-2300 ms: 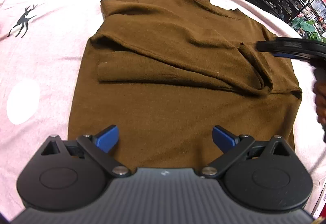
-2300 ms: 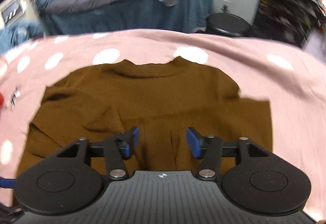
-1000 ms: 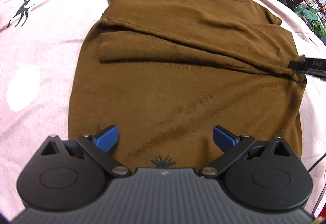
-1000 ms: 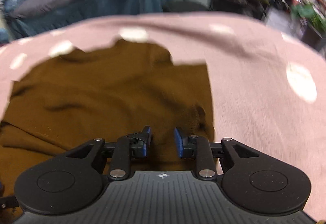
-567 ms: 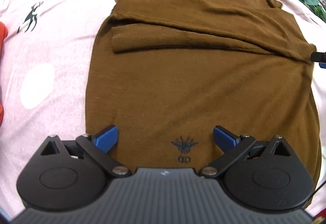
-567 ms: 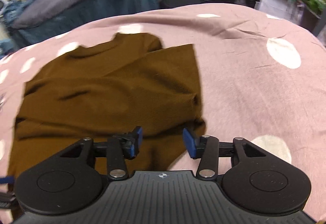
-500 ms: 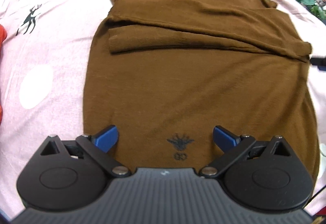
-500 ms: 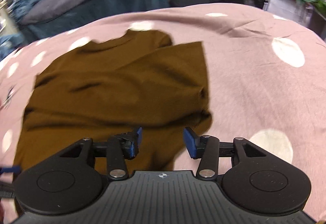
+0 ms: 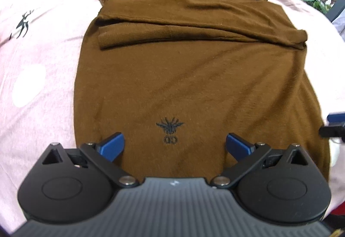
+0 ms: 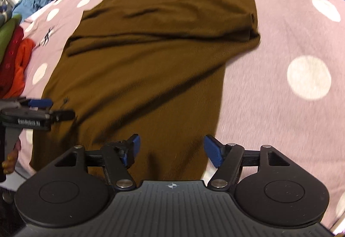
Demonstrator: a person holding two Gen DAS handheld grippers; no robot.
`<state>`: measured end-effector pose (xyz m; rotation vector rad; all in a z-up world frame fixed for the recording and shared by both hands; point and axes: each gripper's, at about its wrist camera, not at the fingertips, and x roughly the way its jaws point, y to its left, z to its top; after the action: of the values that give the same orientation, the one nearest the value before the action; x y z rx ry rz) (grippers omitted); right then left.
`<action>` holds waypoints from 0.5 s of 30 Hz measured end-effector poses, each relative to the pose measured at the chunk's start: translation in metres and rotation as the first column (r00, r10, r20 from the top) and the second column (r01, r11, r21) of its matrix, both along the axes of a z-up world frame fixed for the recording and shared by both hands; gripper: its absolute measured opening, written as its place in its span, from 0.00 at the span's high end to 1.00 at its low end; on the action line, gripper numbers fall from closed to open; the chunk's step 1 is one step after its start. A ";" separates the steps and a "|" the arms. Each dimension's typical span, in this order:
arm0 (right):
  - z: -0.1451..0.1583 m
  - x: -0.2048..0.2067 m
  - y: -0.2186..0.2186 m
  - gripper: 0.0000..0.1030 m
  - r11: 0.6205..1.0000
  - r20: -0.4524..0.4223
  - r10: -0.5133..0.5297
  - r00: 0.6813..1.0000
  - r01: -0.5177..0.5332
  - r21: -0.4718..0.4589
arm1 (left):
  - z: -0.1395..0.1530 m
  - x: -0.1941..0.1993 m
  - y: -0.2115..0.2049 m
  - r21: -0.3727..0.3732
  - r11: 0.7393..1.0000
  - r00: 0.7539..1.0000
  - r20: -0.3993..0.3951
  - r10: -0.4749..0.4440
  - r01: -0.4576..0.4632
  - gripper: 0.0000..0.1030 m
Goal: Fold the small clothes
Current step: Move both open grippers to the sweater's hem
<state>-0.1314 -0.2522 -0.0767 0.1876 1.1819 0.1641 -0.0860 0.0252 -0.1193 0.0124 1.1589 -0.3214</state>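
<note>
Nearest in the left wrist view, the left gripper [image 9: 173, 143] stands spread wide with nothing between its blue pads, hovering over the near hem of the brown sweater [image 9: 189, 77], close to the small dark emblem [image 9: 170, 127]. In its own view the right gripper [image 10: 170, 151] has its jaws opening over the hem's right-hand part, with cloth below them but none pinched.

The sweater lies flat on the pink spotted cloth [image 9: 43, 47], collar at the far end, with both sleeves folded across the chest. The likely trouble comes if the two grippers take the hem unevenly: one corner would lift ahead of the other and skew the fold. A pad may also catch only the top layer, though how many layers lie at the hem I cannot tell, since the right view is blurred there. Dragging the body could pull the folded sleeves [image 9: 172, 30] loose.

The left view alone gives the emblem sharply and the sleeve cuff's edge at the left. The right view alone shows the stack of red, orange and green clothes [image 10: 15, 51] at the far left, and the sweater's right edge against the cloth.
</note>
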 end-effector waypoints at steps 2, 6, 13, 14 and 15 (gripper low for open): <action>-0.002 -0.007 0.000 0.00 1.000 -0.020 0.004 1.000 -0.004 0.013 | 0.002 -0.009 0.008 -0.028 1.000 1.000 -0.001 -0.008 0.008 0.00; -0.007 -0.026 -0.001 0.00 1.000 -0.057 0.022 0.998 -0.023 -0.010 | 0.004 -0.035 0.028 -0.008 0.998 0.998 0.002 -0.062 0.062 0.00; -0.013 -0.051 -0.006 0.00 1.000 -0.103 0.004 0.995 -0.003 0.006 | 0.013 -0.092 0.073 0.086 0.994 0.994 0.077 -0.076 0.069 0.01; -0.014 -0.052 -0.005 0.00 1.000 -0.108 0.004 0.994 -0.003 0.009 | 0.014 -0.097 0.079 0.099 0.993 0.994 0.083 -0.067 0.058 0.01; -0.014 -0.054 -0.004 0.00 1.000 -0.109 0.003 0.994 -0.002 0.009 | 0.015 -0.103 0.084 0.107 0.993 0.995 0.083 -0.059 0.050 0.01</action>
<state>-0.1850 -0.2565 -0.0907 0.2050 1.2902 0.1630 -0.1885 0.1092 -0.1044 0.1489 1.0904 -0.3056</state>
